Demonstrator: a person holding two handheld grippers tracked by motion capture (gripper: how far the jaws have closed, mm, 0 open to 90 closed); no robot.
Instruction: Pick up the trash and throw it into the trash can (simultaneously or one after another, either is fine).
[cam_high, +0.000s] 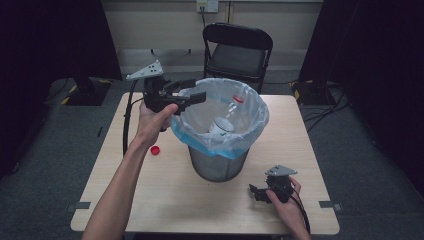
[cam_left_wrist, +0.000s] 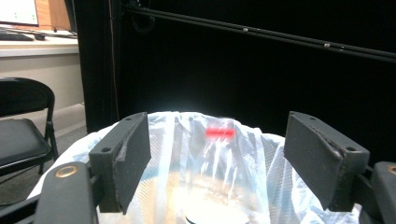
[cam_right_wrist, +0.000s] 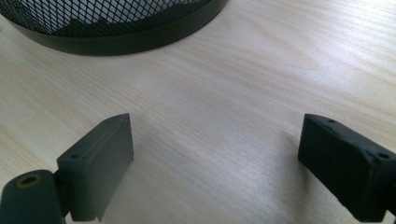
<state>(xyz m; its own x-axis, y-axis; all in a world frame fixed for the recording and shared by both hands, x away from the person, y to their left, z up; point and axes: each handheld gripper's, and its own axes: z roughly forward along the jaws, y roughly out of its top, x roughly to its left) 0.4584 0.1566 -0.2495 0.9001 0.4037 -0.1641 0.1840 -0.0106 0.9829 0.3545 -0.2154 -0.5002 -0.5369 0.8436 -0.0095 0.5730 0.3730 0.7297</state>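
A clear plastic bottle (cam_high: 231, 114) with a red cap lies tilted inside the bin (cam_high: 218, 165), which stands near the middle of the counter (cam_high: 165, 200), a little toward its far edge; a pale blue bag (cam_high: 250, 132) lines the bin and folds over its rim; in the left gripper view the bottle (cam_left_wrist: 215, 154) shows blurred between the jaws and beyond them, over the bag's mouth, with nothing pressed by the pads. The left gripper (cam_high: 192, 93) hangs at the bin's left rim, its jaws spread wide and empty. A loose red cap (cam_high: 155, 150) lies on the counter left of the bin, under the left forearm. The right gripper (cam_high: 253, 192) rests on the counter near the front right corner, jaws wide apart with only bare wood between them; the bin's mesh base (cam_right_wrist: 112, 28) is ahead of it. A black folding chair (cam_high: 239, 50) stands beyond the far edge.
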